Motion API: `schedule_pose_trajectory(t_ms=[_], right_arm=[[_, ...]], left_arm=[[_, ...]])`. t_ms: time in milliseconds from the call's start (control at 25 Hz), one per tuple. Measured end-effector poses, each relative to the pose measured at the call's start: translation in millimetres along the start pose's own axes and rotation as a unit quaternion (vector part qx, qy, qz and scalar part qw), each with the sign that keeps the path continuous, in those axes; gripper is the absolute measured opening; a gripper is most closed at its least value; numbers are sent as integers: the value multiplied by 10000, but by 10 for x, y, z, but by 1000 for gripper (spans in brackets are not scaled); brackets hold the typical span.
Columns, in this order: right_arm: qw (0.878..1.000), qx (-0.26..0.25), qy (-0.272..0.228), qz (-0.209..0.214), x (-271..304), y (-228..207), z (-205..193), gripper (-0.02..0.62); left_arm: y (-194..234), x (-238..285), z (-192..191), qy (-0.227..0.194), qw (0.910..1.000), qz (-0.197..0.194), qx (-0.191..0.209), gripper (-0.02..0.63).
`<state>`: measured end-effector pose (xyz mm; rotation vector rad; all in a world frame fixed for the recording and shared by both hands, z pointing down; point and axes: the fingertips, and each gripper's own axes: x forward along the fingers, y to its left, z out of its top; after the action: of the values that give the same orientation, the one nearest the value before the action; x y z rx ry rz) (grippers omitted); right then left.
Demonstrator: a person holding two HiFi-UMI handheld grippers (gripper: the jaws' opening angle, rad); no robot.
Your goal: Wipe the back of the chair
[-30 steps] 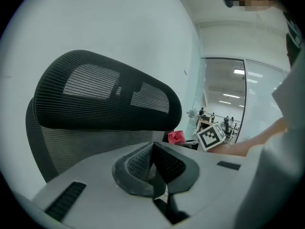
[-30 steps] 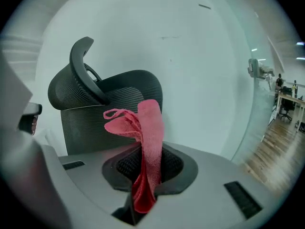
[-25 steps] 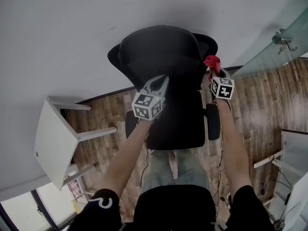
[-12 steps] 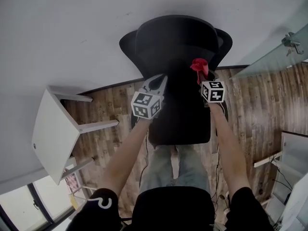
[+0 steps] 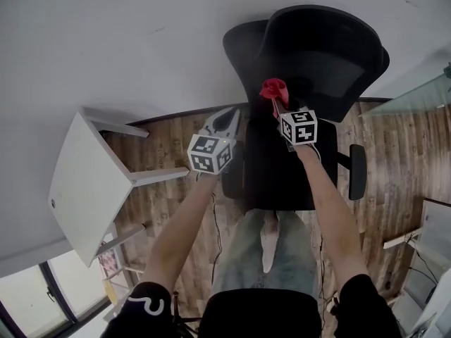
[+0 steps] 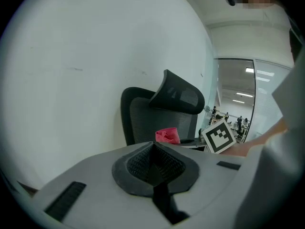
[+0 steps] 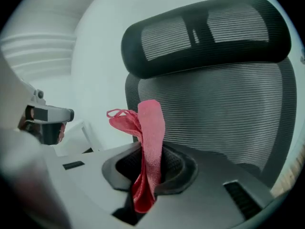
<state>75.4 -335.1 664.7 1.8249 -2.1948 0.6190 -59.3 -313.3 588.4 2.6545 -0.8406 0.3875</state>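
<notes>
A black mesh office chair stands against the white wall, its backrest and headrest filling the right gripper view. My right gripper is shut on a red cloth, which sticks up from the jaws just in front of the backrest mesh. My left gripper hovers left of the chair, shut with nothing in it. In the left gripper view the chair and the red cloth show ahead to the right.
A white table stands to the left on the wood floor. A glass partition runs at the right. The chair's armrest sticks out on the right side. The white wall lies behind the chair.
The chair has swung to the right in view and turned. My right gripper with the red cloth has shifted left and up across the backrest. The left gripper stays about where it was.
</notes>
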Motion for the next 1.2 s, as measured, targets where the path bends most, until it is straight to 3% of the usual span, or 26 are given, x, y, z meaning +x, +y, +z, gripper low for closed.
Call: schedule_pose_trajectory(t_ms=[200,520,760,1200], right_arm=[[9997,-48,-85,224,413,412,11,67],[9993,-102,-14,355,826,563,-108,67],[9996,-124,49,240,751,262,-190,67],[10000,-9,-53,-44,268,-615,-178,69]], left_arm=[[381,-130,-185,82,9999,58,75,23],[621,-140,-364,89,9999,92,82,23],[426,-24,-462,120,9998,120,87,23],[-197,432,-275,-54,10000,25,68,23]])
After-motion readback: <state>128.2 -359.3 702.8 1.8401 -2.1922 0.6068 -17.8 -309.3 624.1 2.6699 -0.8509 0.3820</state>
